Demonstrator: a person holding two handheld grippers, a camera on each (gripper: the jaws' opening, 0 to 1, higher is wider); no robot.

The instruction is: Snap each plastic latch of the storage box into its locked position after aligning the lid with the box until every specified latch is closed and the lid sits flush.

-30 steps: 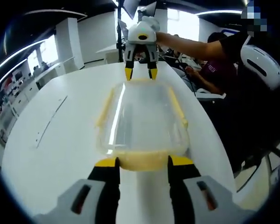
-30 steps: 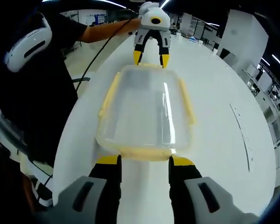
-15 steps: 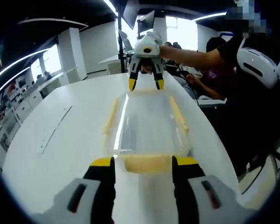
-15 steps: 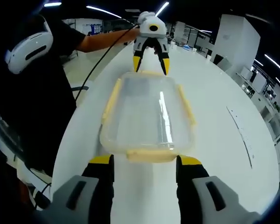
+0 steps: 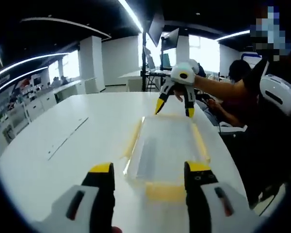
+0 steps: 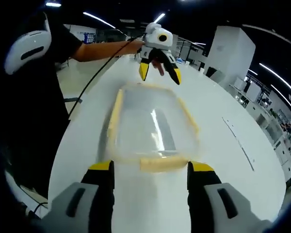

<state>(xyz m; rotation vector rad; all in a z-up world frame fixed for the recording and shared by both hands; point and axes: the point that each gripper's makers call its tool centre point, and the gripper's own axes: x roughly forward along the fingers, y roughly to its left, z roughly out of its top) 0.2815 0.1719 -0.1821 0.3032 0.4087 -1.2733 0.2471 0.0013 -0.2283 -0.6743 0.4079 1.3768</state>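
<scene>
1. Left gripper (image 5: pixel 148 171) stands with its jaws spread wide and nothing between them; the near end latch (image 5: pixel 165 191) of the storage box (image 5: pixel 167 145) lies just ahead, between the yellow tips.
2. Right gripper (image 6: pixel 150 170) is likewise spread and empty at the opposite end, its own end latch (image 6: pixel 160 163) just in front of the tips.
3. Between them the box sits on the white table (image 5: pixel 63 145) with its clear lid (image 6: pixel 150 124) on and pale yellow latches along the sides.
4. Risks, as I judge them:
   - The views are blurred, so lid alignment cannot be confirmed; pressing a latch over a skewed lid could leave it unseated.
   - Pushing one end alone may slide the light box across the smooth table.
   - A tip landing off the latch could slip onto the lid.
</scene>
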